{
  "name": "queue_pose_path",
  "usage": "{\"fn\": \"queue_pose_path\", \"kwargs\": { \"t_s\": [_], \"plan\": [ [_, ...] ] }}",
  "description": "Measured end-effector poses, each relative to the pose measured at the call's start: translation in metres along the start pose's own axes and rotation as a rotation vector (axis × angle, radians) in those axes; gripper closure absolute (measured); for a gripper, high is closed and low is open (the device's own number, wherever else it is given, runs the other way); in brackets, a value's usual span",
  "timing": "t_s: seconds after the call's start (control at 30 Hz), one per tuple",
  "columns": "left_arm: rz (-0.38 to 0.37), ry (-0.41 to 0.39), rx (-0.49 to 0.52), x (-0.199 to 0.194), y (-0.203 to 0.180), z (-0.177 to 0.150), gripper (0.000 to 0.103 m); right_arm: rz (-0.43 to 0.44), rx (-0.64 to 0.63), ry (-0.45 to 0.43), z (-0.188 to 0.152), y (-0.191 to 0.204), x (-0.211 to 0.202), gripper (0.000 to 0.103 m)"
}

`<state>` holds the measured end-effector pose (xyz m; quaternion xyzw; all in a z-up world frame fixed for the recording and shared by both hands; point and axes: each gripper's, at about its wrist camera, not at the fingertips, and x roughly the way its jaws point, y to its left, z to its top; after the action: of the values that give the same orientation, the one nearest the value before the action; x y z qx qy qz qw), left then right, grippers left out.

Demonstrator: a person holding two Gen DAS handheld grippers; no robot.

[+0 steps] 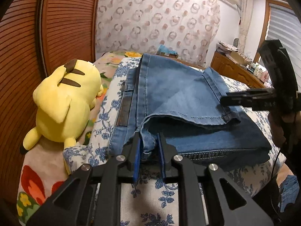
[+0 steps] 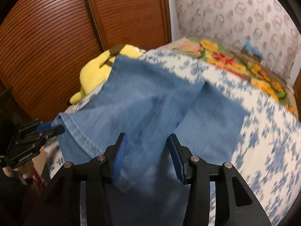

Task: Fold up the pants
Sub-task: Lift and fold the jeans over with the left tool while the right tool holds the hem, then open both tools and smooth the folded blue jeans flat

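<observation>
Left tongs (image 1: 148, 141) pinch soft faded denim pants (image 1: 176, 94); right tongs (image 2: 146, 141) spread apart.

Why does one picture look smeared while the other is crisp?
Right wrist view: motion blur smears the jeans and bedspread, while the right gripper itself stays sharp. Left wrist view: crisp, stitching readable, though the fisheye bends the wardrobe.

Dim indoor light, fisheye-warped edges, right view motion-blurred
</observation>
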<state>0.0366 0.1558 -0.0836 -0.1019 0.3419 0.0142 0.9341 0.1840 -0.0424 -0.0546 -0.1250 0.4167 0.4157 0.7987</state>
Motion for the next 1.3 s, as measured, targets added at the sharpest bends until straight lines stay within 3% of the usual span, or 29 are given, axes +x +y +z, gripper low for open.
{"fn": "queue_pose_path", "kwargs": {
  "t_s": [0.2, 0.23, 0.27, 0.3, 0.37, 0.47, 0.67, 0.8, 0.93, 1.0, 1.07, 1.17, 1.3],
  "plan": [
    [0.000, 0.002, -0.007, 0.001, 0.001, -0.001, 0.086, 0.033, 0.031, 0.065, -0.011, 0.003, 0.008, 0.057],
    [0.000, 0.002, -0.007, 0.001, 0.001, -0.001, 0.086, 0.052, 0.026, 0.068, -0.010, 0.006, 0.009, 0.068],
    [0.000, 0.002, -0.006, 0.001, 0.001, -0.001, 0.086, 0.069, 0.023, 0.065, -0.010, 0.006, 0.008, 0.085],
    [-0.001, 0.001, -0.007, 0.001, 0.001, -0.001, 0.086, 0.084, 0.016, 0.062, -0.007, 0.008, 0.007, 0.092],
    [-0.003, 0.000, -0.008, 0.001, 0.003, 0.000, 0.086, 0.104, -0.013, 0.041, 0.003, 0.014, 0.005, 0.099],
    [-0.009, -0.006, -0.013, 0.000, 0.003, 0.000, 0.086, 0.134, -0.030, -0.015, 0.032, 0.022, 0.001, 0.100],
    [-0.018, -0.005, -0.019, -0.002, 0.005, -0.002, 0.086, 0.153, 0.013, -0.103, 0.097, 0.033, 0.010, 0.101],
    [-0.017, -0.006, -0.017, -0.003, 0.004, -0.004, 0.085, 0.112, 0.056, -0.085, 0.121, 0.032, 0.038, 0.101],
    [-0.008, -0.021, -0.013, -0.006, 0.005, -0.003, 0.071, 0.075, 0.125, -0.048, 0.128, 0.026, 0.065, 0.099],
    [-0.008, -0.021, -0.009, -0.006, 0.006, -0.003, 0.068, 0.090, 0.166, -0.046, 0.129, 0.024, 0.071, 0.090],
    [-0.005, -0.020, -0.007, -0.006, 0.007, -0.003, 0.066, 0.122, 0.186, -0.043, 0.132, 0.024, 0.073, 0.071],
    [0.016, -0.024, -0.016, -0.005, 0.010, -0.004, 0.065, 0.140, 0.173, -0.063, 0.137, 0.031, 0.066, 0.064],
    [0.019, -0.014, -0.040, -0.003, 0.017, -0.004, 0.065, 0.147, 0.119, -0.118, 0.141, 0.043, 0.048, 0.063]
  ]
}}
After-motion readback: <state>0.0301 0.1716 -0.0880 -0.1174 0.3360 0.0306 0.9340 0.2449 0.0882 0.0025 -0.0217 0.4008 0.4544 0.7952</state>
